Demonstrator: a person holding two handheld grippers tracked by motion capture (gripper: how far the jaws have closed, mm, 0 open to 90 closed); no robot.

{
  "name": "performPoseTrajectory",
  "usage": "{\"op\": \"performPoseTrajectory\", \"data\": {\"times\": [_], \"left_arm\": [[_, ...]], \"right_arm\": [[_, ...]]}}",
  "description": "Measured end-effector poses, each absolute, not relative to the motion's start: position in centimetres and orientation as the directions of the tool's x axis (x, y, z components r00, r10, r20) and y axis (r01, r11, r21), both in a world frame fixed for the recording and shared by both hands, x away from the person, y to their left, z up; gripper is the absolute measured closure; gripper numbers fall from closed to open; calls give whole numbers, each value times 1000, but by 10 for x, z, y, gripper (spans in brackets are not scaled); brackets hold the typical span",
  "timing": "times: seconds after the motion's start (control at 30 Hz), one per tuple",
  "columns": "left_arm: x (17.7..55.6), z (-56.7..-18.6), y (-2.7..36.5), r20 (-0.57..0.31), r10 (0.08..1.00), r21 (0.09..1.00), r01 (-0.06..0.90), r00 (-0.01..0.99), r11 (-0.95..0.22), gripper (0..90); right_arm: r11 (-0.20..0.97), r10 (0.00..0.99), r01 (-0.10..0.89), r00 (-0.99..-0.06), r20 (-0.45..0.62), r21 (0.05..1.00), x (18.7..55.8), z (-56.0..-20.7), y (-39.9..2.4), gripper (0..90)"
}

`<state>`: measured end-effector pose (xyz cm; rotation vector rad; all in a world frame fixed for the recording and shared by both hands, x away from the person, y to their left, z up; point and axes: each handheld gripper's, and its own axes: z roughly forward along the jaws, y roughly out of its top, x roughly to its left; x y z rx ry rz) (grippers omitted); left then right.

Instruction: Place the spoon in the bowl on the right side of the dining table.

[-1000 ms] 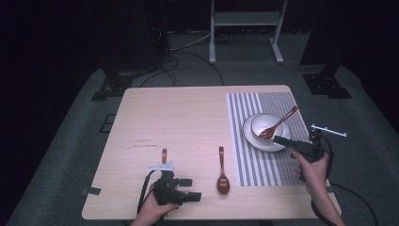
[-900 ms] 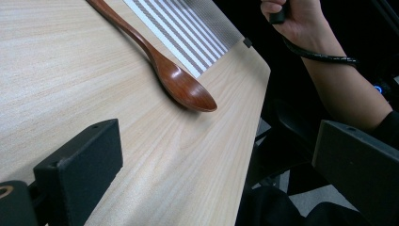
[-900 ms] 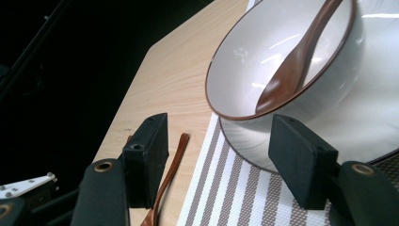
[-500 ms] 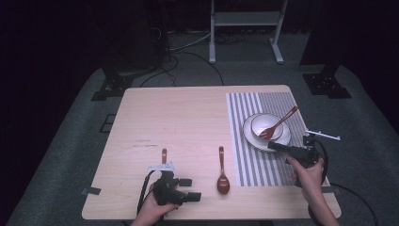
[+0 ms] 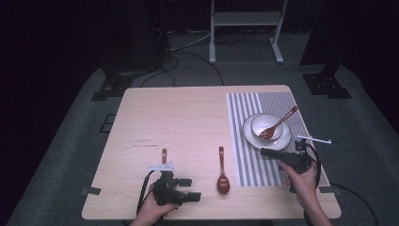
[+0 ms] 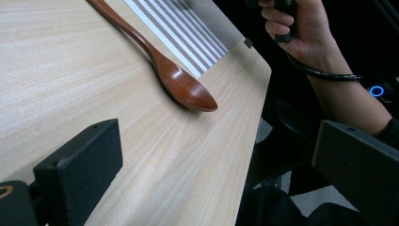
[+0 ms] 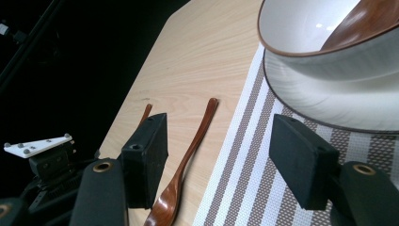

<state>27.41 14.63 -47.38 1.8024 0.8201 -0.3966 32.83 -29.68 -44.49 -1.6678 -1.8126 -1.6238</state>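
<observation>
Spoon (image 5: 222, 175) lies on the table (image 5: 183, 117) between our two tongs in the high view, its long axis running away from us. Left tongs (image 6: 211, 165) gape empty just beside its bowl; right tongs (image 7: 219, 165), spread wide and empty, face it from the striped mat (image 7: 249, 155).

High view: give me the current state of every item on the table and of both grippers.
Bowl: upright on the plate, holding a fork.
Fork: head in the bowl, handle leaning over the rim.
Plate: flat on the striped mat.
Spoon: lying flat on the bare table, untouched.
Left gripper: jaws open, empty, low over the table.
Right gripper: jaws open, empty, beside the plate.
</observation>
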Motion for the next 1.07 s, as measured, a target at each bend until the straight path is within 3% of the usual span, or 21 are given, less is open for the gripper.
{"op": "performPoseTrajectory", "data": {"times": [1.07], "left_arm": [[274,-473,147,-609,345,697,689,714,-197,9]], "right_arm": [[-180,540,820,-380,751,544,309,-463,-271,352]]}}
